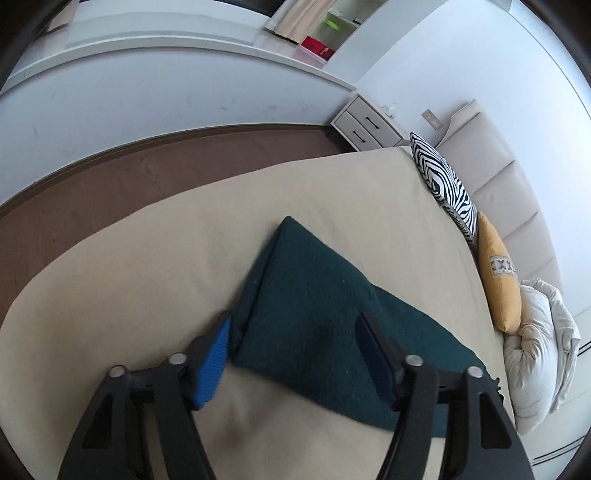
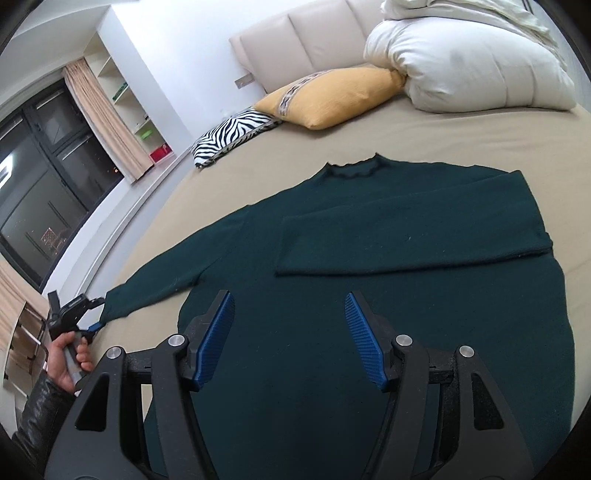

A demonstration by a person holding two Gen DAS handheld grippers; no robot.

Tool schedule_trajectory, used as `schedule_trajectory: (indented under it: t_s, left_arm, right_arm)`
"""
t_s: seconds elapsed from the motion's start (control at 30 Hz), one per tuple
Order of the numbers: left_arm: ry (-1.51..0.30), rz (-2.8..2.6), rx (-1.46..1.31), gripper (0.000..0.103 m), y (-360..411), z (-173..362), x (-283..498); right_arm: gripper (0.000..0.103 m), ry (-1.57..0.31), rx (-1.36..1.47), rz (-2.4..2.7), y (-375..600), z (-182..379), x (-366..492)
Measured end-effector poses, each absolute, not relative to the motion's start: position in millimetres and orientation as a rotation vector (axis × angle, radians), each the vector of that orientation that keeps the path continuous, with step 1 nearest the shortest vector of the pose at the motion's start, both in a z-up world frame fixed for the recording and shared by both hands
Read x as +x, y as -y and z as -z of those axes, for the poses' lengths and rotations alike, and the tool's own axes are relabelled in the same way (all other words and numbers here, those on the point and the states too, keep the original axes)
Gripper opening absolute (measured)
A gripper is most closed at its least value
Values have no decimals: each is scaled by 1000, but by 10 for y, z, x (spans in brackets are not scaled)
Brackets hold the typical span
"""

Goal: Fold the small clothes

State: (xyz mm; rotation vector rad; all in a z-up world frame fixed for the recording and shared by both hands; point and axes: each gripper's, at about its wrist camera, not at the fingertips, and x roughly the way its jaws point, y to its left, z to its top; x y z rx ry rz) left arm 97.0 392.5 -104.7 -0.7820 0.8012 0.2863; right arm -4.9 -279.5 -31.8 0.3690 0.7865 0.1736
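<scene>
A dark green sweater [image 2: 369, 258] lies flat on the beige bed [image 2: 443, 133], collar toward the pillows. Its right sleeve [image 2: 406, 240] is folded across the chest. Its left sleeve [image 2: 159, 277] stretches out to the left. My left gripper [image 1: 293, 334] is open, its jaws astride the cuff end of that left sleeve [image 1: 314, 306]; it also shows in the right wrist view [image 2: 98, 312] at the cuff. My right gripper [image 2: 290, 321] is open and empty, hovering over the sweater's lower body.
A zebra pillow [image 2: 236, 134], a yellow pillow [image 2: 332, 98] and a white duvet [image 2: 469, 62] lie by the padded headboard [image 2: 303, 33]. A nightstand [image 1: 365, 123] stands beyond the bed. Brown floor [image 1: 110, 184] runs along the bed's left edge.
</scene>
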Motion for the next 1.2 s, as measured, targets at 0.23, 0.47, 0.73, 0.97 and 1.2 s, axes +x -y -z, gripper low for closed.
schedule_trajectory:
  t_s: [0.23, 0.47, 0.73, 0.97, 1.2]
  left_arm:
    - [-784, -284, -891, 9, -4108, 1037, 984]
    - [-694, -5, -664, 8, -2865, 171, 1082]
    - [-806, 430, -428, 9, -357, 294, 1203]
    - [-1002, 540, -305, 50, 353, 987, 901]
    - [-897, 449, -368, 65, -559, 736, 777]
  right_arm:
    - [61, -780, 401, -147, 2897, 288, -305]
    - [61, -762, 505, -109, 3376, 405, -556]
    - [61, -766, 583, -74, 3713, 617, -749]
    - [61, -828, 634, -57, 3882, 835, -648]
    - [70, -882, 624, -155, 3511, 966, -160]
